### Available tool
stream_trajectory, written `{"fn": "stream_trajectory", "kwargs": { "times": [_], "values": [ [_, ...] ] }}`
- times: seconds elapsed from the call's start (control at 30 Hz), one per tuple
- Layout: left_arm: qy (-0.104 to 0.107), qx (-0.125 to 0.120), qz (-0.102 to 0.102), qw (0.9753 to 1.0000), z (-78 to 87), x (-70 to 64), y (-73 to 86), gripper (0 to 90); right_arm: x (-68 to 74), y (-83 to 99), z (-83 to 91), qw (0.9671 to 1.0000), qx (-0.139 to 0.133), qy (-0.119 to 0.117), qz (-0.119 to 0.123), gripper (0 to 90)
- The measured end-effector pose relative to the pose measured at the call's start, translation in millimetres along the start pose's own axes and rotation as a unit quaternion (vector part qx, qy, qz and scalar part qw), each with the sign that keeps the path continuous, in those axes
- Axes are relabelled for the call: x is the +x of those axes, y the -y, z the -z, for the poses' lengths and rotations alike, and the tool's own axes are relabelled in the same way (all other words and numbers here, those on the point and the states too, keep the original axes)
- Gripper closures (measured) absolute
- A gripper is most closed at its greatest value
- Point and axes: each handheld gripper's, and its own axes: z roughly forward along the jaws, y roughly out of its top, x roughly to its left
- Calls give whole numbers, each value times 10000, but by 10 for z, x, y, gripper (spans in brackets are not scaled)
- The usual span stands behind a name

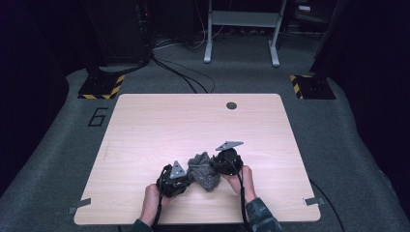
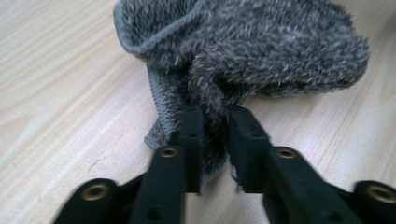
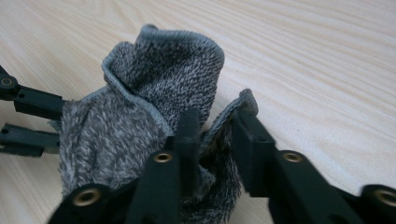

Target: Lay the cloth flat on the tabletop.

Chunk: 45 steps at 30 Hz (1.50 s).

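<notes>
A crumpled grey fuzzy cloth [image 1: 203,171] lies on the light wooden counter [image 1: 159,125], low and just right of centre in the high view. The left gripper [image 2: 215,122] has its jaws clamped on a fold of the cloth's near edge. The right gripper [image 3: 215,125] pinches a hemmed edge between its jaws from the opposite side.

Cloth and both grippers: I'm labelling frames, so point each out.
Cloth [image 1: 205,173]: high view, middle of the crumpled heap.
Left gripper [image 2: 212,126]: left gripper view, between its fingertips.
Right gripper [image 3: 215,126]: right gripper view, between its fingertips.
</notes>
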Motion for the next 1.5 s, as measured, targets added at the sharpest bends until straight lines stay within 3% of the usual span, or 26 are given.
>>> {"fn": "stream_trajectory", "kwargs": {
  "times": [0.2, 0.73, 0.97, 1.23, 1.33, 1.4, 1.5],
  "values": [
    [-43, -8, 163, 9999, -7, 29, 24, 855, -9, 18, 6, 9999, -32, 59, 117, 866],
    [-105, -70, 241, 9996, 26, 41, 89, 860, -117, -14, 288, 9979, -441, 467, 109, 882],
    [-165, -87, 359, 9992, 66, 60, 142, 861, -227, 50, 405, 9960, -549, 702, -20, 883],
    [-207, -83, 368, 9991, 99, 75, 195, 862, -391, 188, 474, 9927, -560, 1040, -231, 885],
    [-226, -64, 333, 9992, 102, 78, 198, 856, -421, 240, 451, 9926, -500, 1056, -338, 884],
    [-235, -50, 314, 9992, 113, 84, 186, 814, -429, 265, 427, 9937, -430, 1001, -264, 880],
    [-262, -16, 433, 9987, 134, 99, 152, 539, -411, 267, 404, 9949, -367, 921, -209, 820]
  ]
}}
